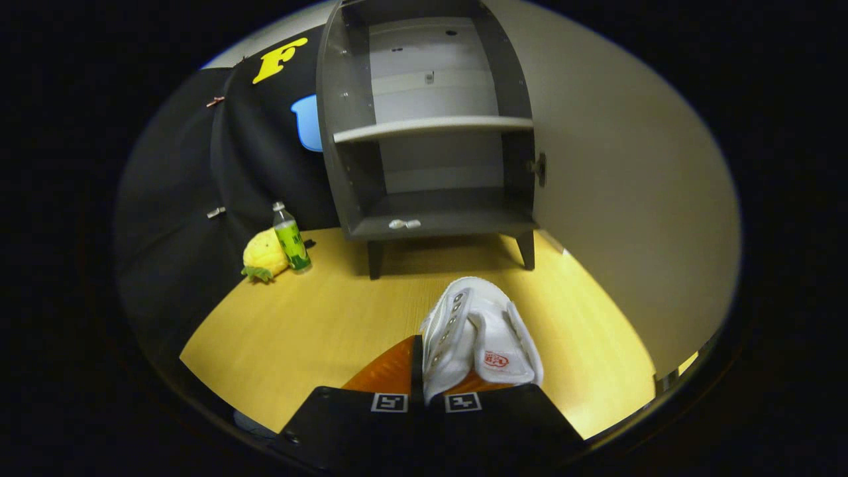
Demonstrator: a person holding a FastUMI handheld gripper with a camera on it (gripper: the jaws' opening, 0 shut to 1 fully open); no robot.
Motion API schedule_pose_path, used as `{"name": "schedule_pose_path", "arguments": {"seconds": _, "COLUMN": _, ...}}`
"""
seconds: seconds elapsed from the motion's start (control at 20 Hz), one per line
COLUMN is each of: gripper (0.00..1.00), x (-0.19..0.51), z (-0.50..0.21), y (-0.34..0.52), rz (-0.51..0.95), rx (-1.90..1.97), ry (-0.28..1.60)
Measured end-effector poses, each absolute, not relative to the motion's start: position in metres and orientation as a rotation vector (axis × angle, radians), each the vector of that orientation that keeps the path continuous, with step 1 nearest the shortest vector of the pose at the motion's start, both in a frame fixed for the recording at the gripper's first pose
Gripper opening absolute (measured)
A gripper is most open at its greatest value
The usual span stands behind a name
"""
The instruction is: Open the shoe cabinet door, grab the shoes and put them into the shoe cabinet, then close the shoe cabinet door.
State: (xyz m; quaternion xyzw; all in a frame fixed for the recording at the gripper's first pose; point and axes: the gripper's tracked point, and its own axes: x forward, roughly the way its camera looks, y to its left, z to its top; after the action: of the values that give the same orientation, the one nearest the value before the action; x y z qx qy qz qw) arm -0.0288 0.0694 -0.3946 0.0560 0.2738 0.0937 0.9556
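A white shoe (pixel 478 324) hangs above the floor, toe pointing toward the cabinet. My gripper (pixel 442 363) is shut on it near the collar; the left orange finger (pixel 391 370) presses its laced side, and the right finger is mostly hidden under the tongue. The grey shoe cabinet (pixel 344 132) stands open a short way ahead on dark legs. It has a middle shelf (pixel 430 126) and a bare bottom compartment (pixel 437 202). Its pale door (pixel 629 199) is swung wide to the right.
A green-labelled bottle (pixel 290 238) and a yellow pineapple plush (pixel 264 255) stand on the wooden floor (pixel 318 318) left of the cabinet, against the black cloth wall. A small white fitting (pixel 404 224) sits on the cabinet's bottom front edge.
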Motion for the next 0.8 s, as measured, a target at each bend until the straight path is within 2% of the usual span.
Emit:
{"name": "schedule_pose_path", "arguments": {"seconds": 0.5, "gripper": 0.05, "x": 0.058, "z": -0.186, "y": 0.077, "rz": 0.192, "rx": 0.097, "ry": 0.367}}
{"name": "schedule_pose_path", "arguments": {"seconds": 0.8, "gripper": 0.05, "x": 0.145, "z": -0.139, "y": 0.099, "rz": 0.231, "rx": 0.104, "ry": 0.337}}
